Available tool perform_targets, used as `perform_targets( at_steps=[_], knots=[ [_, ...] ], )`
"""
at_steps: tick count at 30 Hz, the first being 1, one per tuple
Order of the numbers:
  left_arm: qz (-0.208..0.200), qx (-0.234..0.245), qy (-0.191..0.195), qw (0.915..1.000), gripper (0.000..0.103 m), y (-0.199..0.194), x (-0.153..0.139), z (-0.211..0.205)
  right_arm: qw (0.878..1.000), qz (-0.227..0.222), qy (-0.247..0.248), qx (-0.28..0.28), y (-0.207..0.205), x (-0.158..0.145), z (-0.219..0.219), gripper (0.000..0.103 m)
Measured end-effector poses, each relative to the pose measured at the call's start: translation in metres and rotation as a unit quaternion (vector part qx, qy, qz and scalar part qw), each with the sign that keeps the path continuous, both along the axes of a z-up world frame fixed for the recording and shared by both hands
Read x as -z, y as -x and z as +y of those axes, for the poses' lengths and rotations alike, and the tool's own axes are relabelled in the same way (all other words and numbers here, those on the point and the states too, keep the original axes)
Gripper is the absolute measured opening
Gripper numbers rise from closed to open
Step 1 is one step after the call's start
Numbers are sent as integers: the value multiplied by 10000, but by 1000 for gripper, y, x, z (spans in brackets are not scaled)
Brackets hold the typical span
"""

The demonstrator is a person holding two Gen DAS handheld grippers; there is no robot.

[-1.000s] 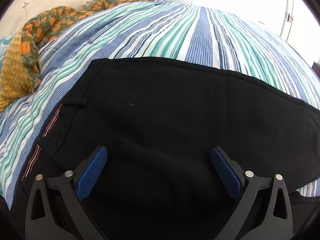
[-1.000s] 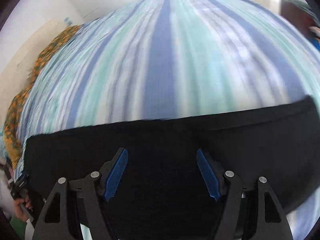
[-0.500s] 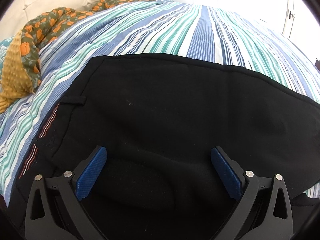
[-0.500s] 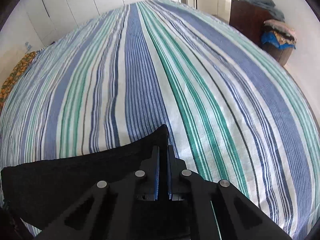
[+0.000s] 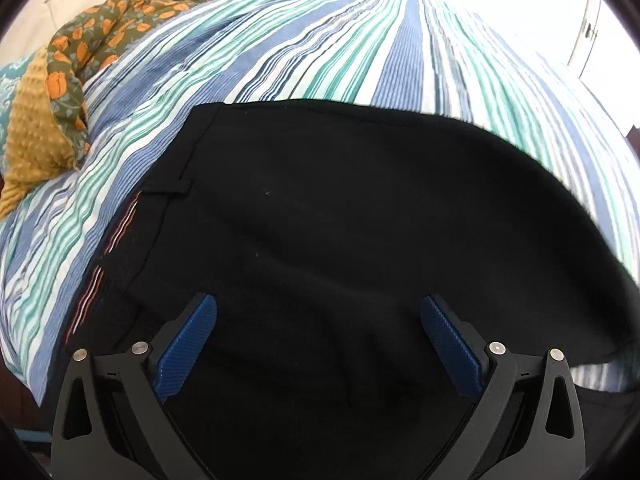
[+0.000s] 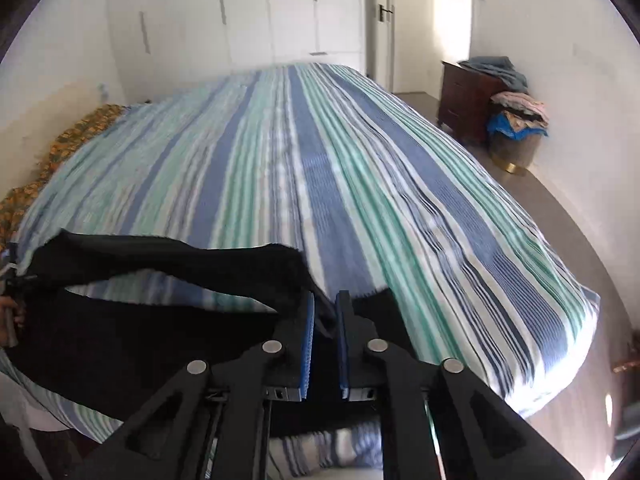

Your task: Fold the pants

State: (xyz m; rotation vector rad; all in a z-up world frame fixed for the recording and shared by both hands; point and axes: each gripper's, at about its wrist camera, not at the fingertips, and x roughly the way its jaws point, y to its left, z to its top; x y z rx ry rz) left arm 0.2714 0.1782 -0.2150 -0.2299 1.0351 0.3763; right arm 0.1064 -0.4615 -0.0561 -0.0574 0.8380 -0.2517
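One pair of black pants [image 5: 320, 240] lies on the striped bedspread [image 5: 280, 48] near the bed's near edge, waistband end at the left with one belt loop [image 5: 166, 192] and thin orange-and-white stitching lines showing along its turned-back edge. The fabric is plain, matte and softly wrinkled. In the right wrist view the leg end [image 6: 168, 252] is lifted off the bedspread, striped cloth visible beneath the raised fold. Right gripper [image 6: 325, 312]: fingers nearly together, a pinch of black cloth between the two blue pads, the jaws opening at this moment. Left gripper [image 5: 318, 320]: one, above the pants near the waist, its two blue pads [image 5: 188, 344] wide apart, nothing between them but the cloth lying below. Beyond, at the bed's far left corner, one floral orange-and-green blanket [image 5: 100, 28] with a mustard dotted lining. Off the bed's right side: one dark wooden chest [image 6: 468, 100] and one round basket [image 6: 516, 148], both heaped with clothes.
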Motion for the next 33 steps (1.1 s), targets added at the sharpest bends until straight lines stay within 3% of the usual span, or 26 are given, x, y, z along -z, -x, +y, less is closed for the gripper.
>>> perform_targets(
  at_steps=[3,8,13,17,22,25,28,33],
  knots=[
    [-221,222,115,9994,102,38,-16,-22,9988,-73,133,473,32,3,-18,59],
    [-483,564,470,9961,102,107,-15,-69,9991,-418,-64,68,37,-9,25,75],
    [-550,644,858,9927,102,152,-2,-99,9934,-336,-706,-843,17,7,117,76],
    [-751,911,655,9908,102,149,-16,-106,9844,-365,-1205,-1227,13,33,180,82],
    [-735,816,658,9918,102,149,-10,-103,9808,-164,-1133,-1580,19,64,228,83],
    [-660,767,689,9925,102,148,-6,-103,9810,-84,-853,-1738,28,74,234,83],
    [-769,754,626,9922,102,148,-11,-103,9820,-216,-889,-1654,35,72,218,83],
    [-826,633,657,9924,102,150,-11,-94,9733,-679,-1947,-1006,43,60,163,83]
  ],
)
